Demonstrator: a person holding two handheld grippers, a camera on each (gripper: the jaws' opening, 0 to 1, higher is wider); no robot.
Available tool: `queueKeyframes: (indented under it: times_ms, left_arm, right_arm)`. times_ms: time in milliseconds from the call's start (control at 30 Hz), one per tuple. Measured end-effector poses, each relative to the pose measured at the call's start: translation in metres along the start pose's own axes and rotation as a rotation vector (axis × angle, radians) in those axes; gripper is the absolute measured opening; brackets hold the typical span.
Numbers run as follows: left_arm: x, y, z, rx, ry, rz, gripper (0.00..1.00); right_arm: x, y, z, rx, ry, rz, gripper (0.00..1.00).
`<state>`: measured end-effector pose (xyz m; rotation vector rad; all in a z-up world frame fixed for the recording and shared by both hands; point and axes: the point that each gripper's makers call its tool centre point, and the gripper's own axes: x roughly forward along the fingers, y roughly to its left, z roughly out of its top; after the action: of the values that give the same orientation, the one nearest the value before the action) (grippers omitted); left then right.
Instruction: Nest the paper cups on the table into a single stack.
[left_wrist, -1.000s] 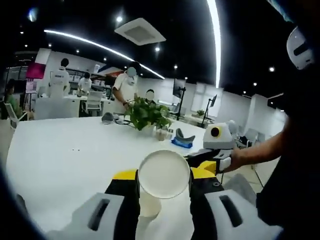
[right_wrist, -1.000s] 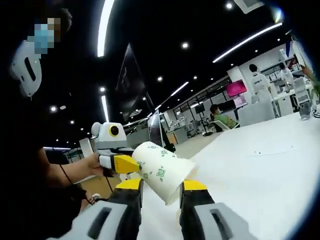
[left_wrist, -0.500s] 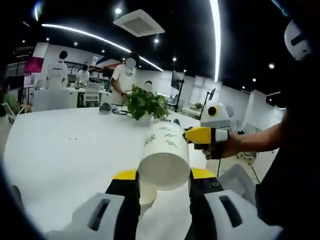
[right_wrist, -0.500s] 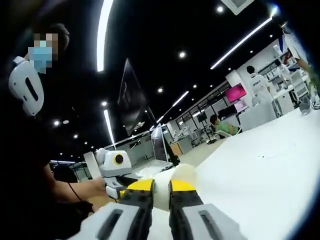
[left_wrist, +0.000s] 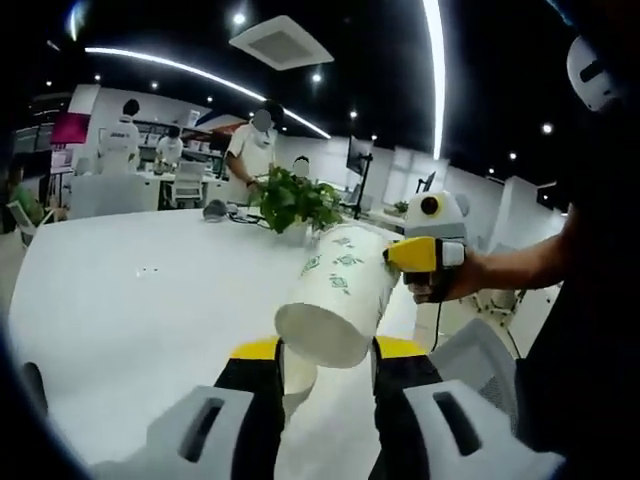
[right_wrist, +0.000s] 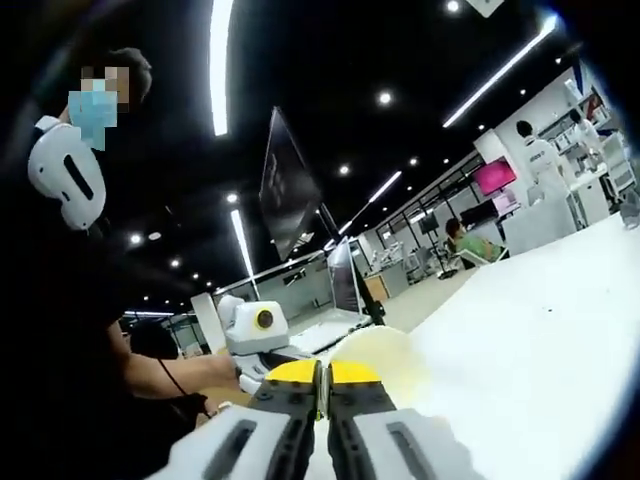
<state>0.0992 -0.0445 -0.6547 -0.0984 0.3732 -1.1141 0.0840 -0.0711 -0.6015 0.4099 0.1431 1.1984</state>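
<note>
Left gripper view: a white paper cup (left_wrist: 338, 300) with small green motifs is seen tilted above the white table (left_wrist: 120, 310), its closed base toward the camera and its mouth end toward the right gripper (left_wrist: 425, 255), whose yellow tip is at the cup's far rim. A second, plain cup (left_wrist: 296, 372) is seen below it, between the left gripper's (left_wrist: 318, 352) jaws; these jaws stand apart with that lower cup filling the gap, apparently clamped on it. The printed cup overlaps the lower one; whether they are nested cannot be told. Further back on the table a potted plant (left_wrist: 292, 203) is noted, with people (left_wrist: 252, 160) standing beyond it.

Right gripper view: the right gripper's (right_wrist: 320, 372) yellow-tipped jaws are seen nearly together, only a thin slit between them, pinching the pale edge of a cup (right_wrist: 375, 352) whose rounded form rises just behind the tips. The print is not visible here. The left gripper (right_wrist: 262, 340) is seen to the left, held by a hand (right_wrist: 225, 372). The table (right_wrist: 520, 330) extends to the right.
</note>
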Motion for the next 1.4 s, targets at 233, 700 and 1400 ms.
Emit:
queueKeyframes:
  times_ms: [233, 700, 1400]
  left_arm:
    - [0.0, 0.012, -0.001, 0.085, 0.01, 0.079, 0.64]
    - [-0.017, 0.034, -0.014, 0.185, 0.03, 0.209, 0.88]
    - [-0.024, 0.03, -0.034, 0.21, 0.081, 0.24, 0.99]
  right_arm:
    - [0.002, -0.005, 0.004, -0.059, 0.033, -0.027, 0.0]
    - [-0.002, -0.02, -0.008, -0.197, 0.248, -0.129, 0.0]
    - [0.007, -0.037, -0.064, -0.482, 0.599, -0.128, 0.0]
